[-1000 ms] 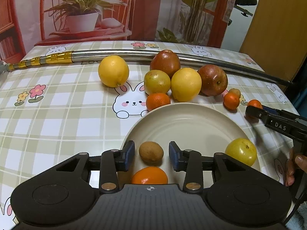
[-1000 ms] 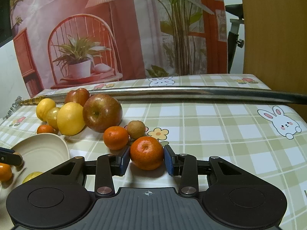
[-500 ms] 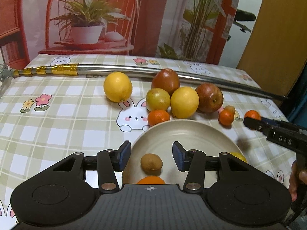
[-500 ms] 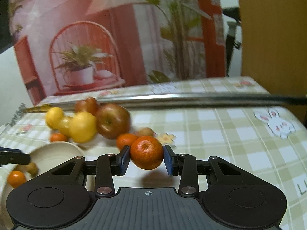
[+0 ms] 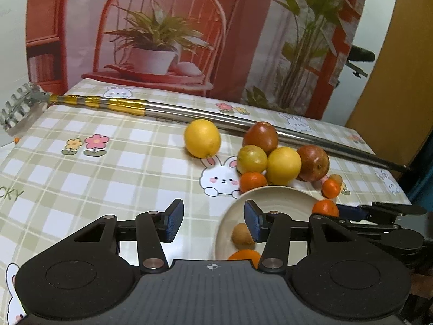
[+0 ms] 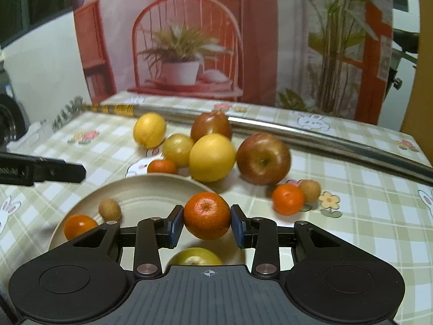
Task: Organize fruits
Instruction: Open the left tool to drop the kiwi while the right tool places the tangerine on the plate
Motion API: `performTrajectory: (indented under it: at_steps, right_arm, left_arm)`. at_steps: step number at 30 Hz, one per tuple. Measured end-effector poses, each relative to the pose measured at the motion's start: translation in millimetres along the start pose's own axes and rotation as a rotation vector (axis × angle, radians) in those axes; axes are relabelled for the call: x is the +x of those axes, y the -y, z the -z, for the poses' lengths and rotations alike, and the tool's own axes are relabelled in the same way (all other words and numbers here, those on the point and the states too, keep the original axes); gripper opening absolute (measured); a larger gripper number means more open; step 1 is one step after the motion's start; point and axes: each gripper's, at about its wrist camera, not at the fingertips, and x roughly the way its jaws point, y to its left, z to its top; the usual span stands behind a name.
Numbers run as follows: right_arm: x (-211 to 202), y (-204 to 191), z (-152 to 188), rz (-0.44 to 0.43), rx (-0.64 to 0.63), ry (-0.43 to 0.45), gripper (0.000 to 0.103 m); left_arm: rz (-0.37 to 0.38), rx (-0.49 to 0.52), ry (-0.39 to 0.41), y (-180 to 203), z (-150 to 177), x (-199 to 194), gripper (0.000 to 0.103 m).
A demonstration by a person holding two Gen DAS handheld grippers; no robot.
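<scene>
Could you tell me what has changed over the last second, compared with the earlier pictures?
The right hand-held gripper lifted its mandarin off the cloth and carried it over the plate. The left hand-held gripper opened, drawing back from the kiwi. The fruit pile stayed put.

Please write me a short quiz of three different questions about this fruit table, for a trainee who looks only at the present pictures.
1. True or false: the right gripper is shut on a tangerine.
2. Which fruit does the plate not hold? A: a kiwi; B: a red apple; C: a yellow-green fruit.
3. Fill in: the left gripper is open and holds ____.

Key
1. True; both pads press the tangerine above the plate.
2. B; the red apple lies on the tablecloth behind the plate.
3. Nothing; only tablecloth and the plate's rim show between its jaws.
</scene>
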Motion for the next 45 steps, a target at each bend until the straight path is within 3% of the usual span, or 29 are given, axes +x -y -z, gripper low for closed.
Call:
performTrajectory:
  at_steps: [14,22,27,39,45]
  right_arm:
    - [4.8,-7.3,0.7,0.059,-0.01,-0.088,0.035]
    - [0.4,-6.7,0.8,0.075,-0.004,-0.09,0.036]
    - [-9.7,-3.7,-0.1,0.073,0.013,-0.057,0.04]
    - [-41.6,7.4,8.2,0.104,0.063,0.09,0.04]
    - [-48.1,10.0,15.4,0.117,0.081,0.121,0.04]
  left_arm:
    - [0.004,-0.034,0.025,-12.6,3.8,-9.5,0.054]
    - [-0.002,-0.034,0.029,-12.7,4.8,-12.9,0.054]
    - [-0.006,-0.029,0.034,-11.3,5.7,-15.4,0.057]
    - [-0.007,-0.007,0.03,-7.0,11.3,-18.5,0.059]
    - [-0.003,0.01,0.025,-4.1,13.7,-18.2,0.059]
